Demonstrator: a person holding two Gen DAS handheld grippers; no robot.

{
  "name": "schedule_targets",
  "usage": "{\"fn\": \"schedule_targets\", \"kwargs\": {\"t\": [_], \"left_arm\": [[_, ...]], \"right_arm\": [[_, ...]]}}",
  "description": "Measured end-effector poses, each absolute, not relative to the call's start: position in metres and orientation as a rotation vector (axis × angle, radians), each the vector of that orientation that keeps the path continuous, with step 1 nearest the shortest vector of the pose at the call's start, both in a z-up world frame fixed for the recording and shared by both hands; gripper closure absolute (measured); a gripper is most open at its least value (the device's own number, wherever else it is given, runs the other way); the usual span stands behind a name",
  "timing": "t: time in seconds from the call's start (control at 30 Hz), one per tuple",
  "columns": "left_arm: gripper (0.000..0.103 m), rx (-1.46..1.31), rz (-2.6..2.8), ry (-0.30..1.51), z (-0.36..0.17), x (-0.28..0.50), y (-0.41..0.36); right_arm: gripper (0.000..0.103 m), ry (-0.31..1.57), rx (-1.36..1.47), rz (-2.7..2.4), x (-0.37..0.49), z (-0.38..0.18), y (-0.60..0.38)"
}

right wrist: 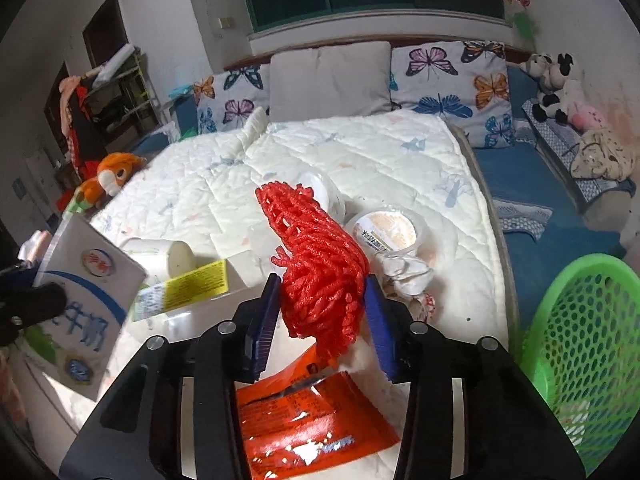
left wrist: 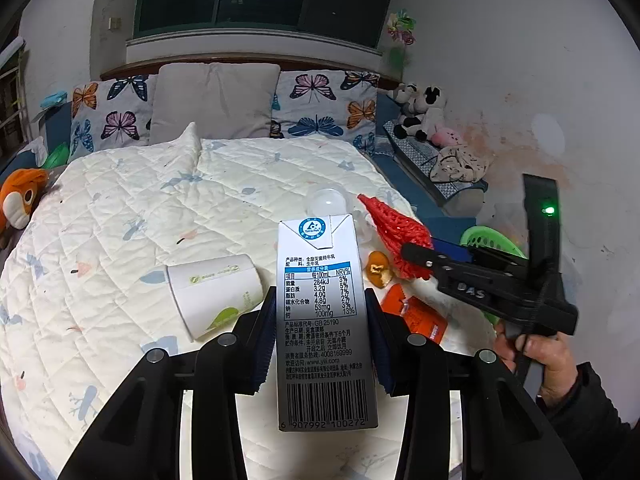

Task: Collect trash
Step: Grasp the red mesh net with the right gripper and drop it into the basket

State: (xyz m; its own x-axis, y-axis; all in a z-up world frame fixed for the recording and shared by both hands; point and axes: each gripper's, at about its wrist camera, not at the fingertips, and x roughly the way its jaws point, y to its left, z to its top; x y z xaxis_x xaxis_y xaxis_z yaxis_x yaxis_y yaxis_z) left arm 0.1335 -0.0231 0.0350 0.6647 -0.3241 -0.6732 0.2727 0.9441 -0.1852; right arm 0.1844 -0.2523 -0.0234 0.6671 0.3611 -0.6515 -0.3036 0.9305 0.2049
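- The milk carton [left wrist: 326,328] stands upright between the left gripper [left wrist: 322,344] fingers [left wrist: 264,344], whose blue pads press on its two sides; it is gripped and held above the bed [left wrist: 140,208].
- The red foam net [right wrist: 320,276] sits between the right gripper [right wrist: 324,328] fingers [right wrist: 382,328]. Both pads touch its sides, so it looks gripped, with its upper end sticking out ahead of the fingertips.
- The step in hand appears to be the pick-up: each gripper holds one piece of trash, and neither piece is in the bin yet.
- The green basket [right wrist: 580,344] stands to the right of the right fingers, off the edge of the bed. It is the likely place for the trash, so the next move probably calls for carrying the net across to it and letting go above its rim, then the carton.
- The soft net could slip or snag, so a steady grip seems wise.
- More trash lies around the fingers: an orange wrapper [right wrist: 308,420] under the right ones, a paper cup [left wrist: 216,296] on its side left of the carton, a round lidded tub [right wrist: 390,230] ahead and right of the net, and a yellow-labelled packet [right wrist: 184,292] to its left.
- A piece of orange peel [left wrist: 380,274] lies just right of the carton.
- The bed has a white quilted cover, with butterfly pillows [left wrist: 320,108] at its head.
- Behind them is a dark window [left wrist: 264,0]; soft toys [left wrist: 420,112] sit by the right wall.
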Motion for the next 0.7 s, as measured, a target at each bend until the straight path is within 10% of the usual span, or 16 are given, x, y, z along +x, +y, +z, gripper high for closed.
{"fn": "schedule_targets", "kwargs": {"t": [0.7], "left_arm": [[0.063, 0.001, -0.536, 0.785, 0.040, 0.146, -0.117]], "right_arm": [[0.061, 0.728, 0.202, 0.136, 0.107, -0.016, -0.383]]}}
